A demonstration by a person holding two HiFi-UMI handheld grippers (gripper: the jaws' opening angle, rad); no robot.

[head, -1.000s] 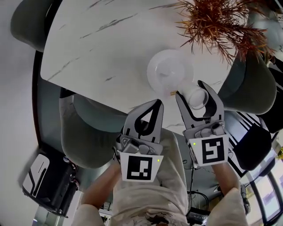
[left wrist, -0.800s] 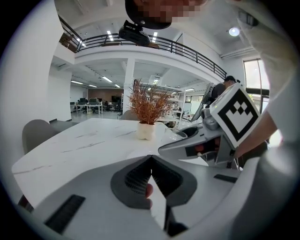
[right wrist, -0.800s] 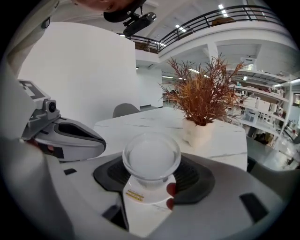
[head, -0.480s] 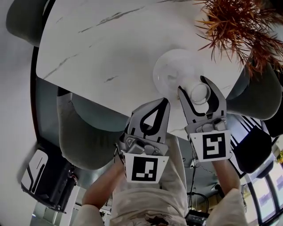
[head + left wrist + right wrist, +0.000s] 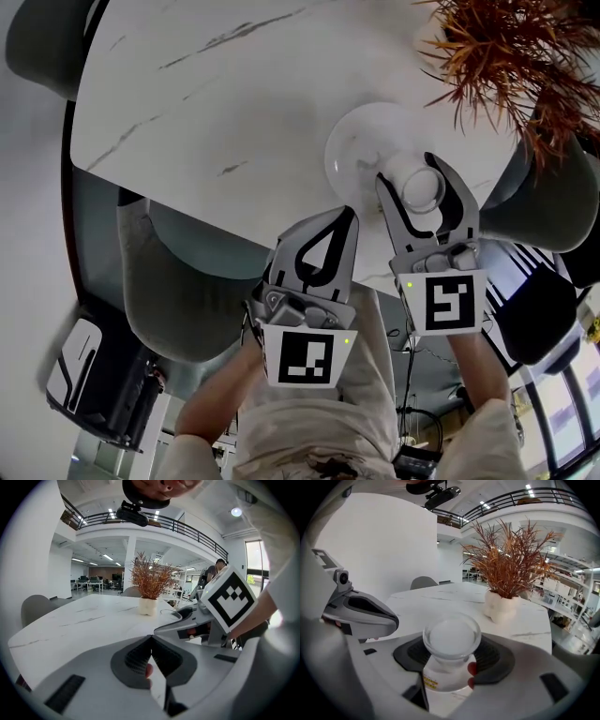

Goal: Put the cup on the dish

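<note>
A small clear glass cup (image 5: 422,187) sits between the jaws of my right gripper (image 5: 409,174), which is shut on it. The cup (image 5: 451,641) shows upright between the dark pads in the right gripper view, its rim facing up. It hangs over the near right edge of the round white dish (image 5: 367,141) on the marble table (image 5: 216,94); I cannot tell if it touches. My left gripper (image 5: 345,217) is shut with nothing in it, near the table's front edge, left of the right one. Its jaws (image 5: 151,652) meet in a closed wedge.
A potted plant (image 5: 511,56) with reddish fronds stands just beyond the dish at the right; its white pot (image 5: 501,605) lies straight behind the cup. Grey chairs stand at the near edge (image 5: 183,281) and the right side (image 5: 548,202). Bare tabletop stretches to the left.
My right gripper has carried the cup forward from the table's front edge to over the dish's near rim. The left gripper stays shut and has barely shifted.
</note>
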